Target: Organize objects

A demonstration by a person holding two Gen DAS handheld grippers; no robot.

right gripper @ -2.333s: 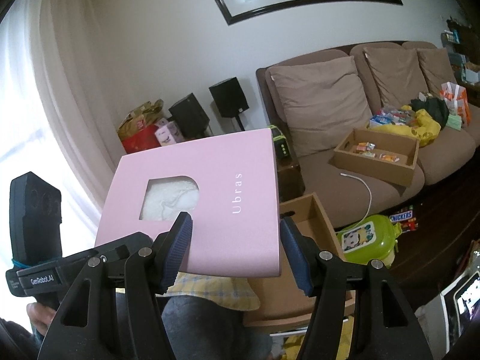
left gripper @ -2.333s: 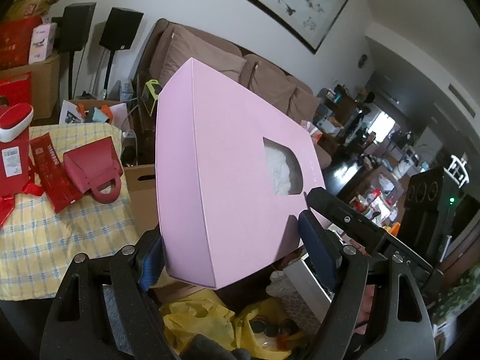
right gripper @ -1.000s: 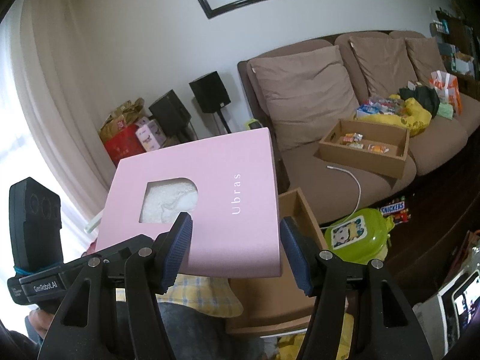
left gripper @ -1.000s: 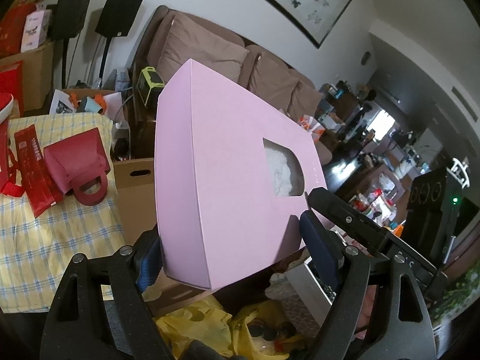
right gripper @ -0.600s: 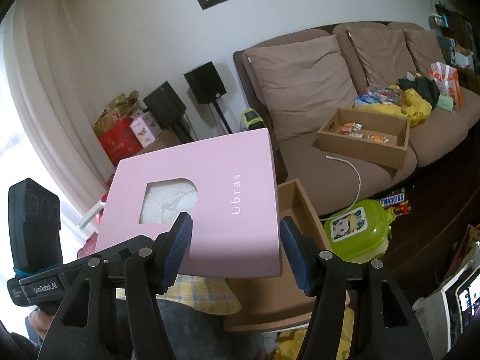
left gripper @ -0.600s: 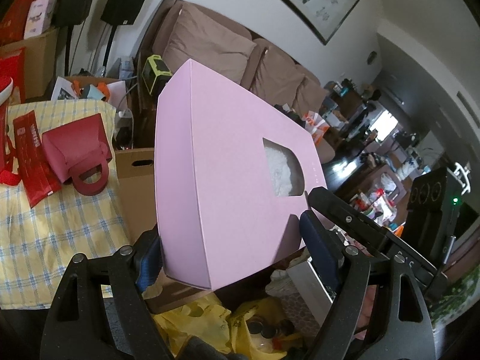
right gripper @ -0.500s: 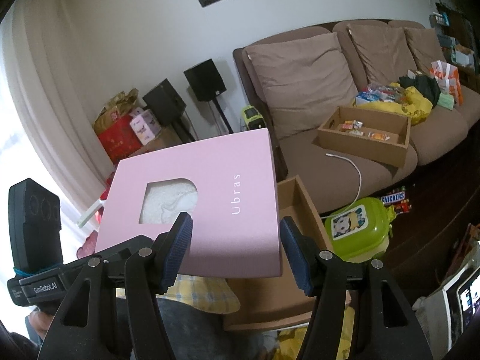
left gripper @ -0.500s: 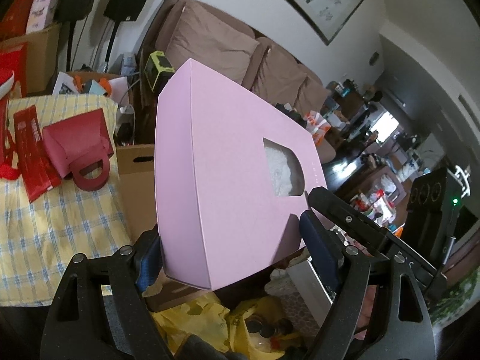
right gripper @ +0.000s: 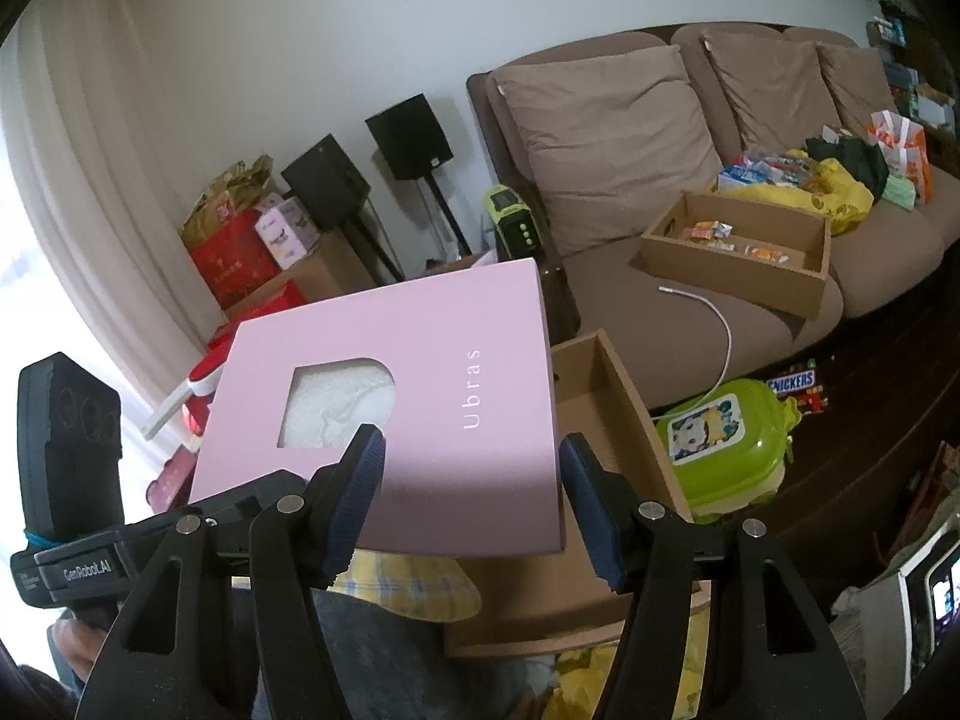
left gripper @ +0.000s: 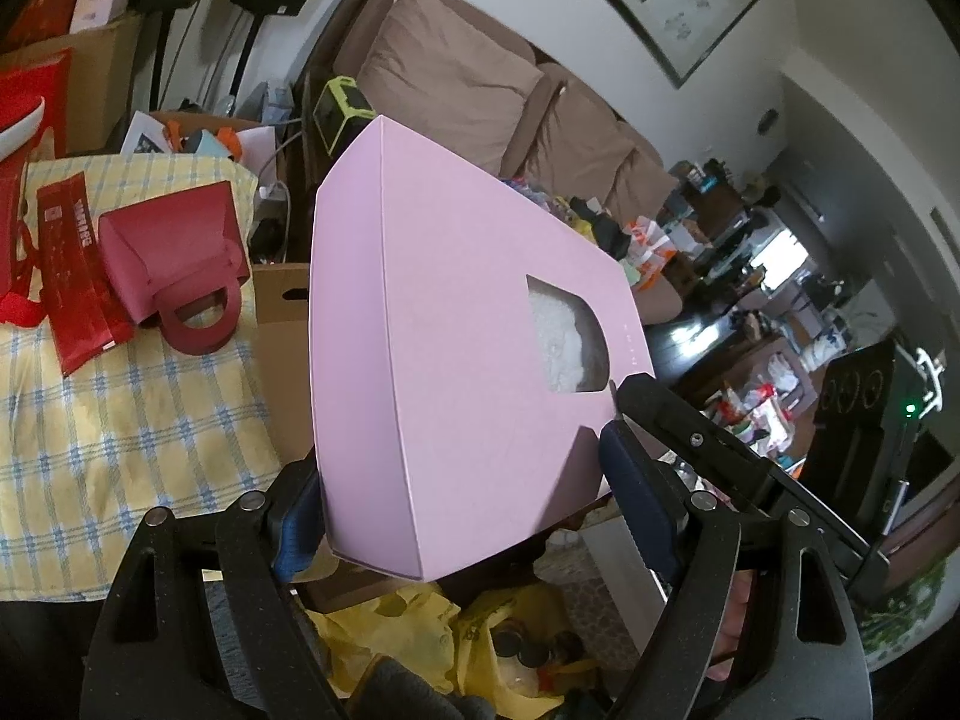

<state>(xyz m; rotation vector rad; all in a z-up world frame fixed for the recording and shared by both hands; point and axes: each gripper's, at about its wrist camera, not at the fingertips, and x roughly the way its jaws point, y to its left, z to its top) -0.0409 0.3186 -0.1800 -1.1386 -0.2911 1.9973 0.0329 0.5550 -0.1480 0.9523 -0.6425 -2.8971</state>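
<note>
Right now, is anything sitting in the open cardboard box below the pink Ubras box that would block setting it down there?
Nothing visible does. The pink Ubras box, held between both grippers, hangs over the near end of the open cardboard box, whose visible interior looks bare. The part under the pink box is hidden.

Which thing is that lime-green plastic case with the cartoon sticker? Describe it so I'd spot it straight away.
Start at the long brown sofa under the framed picture. On the dark floor before it, right of the empty cardboard box, sits the rounded lime-green plastic case. It alone there is bright green, with a cartoon sticker on its lid.
</note>
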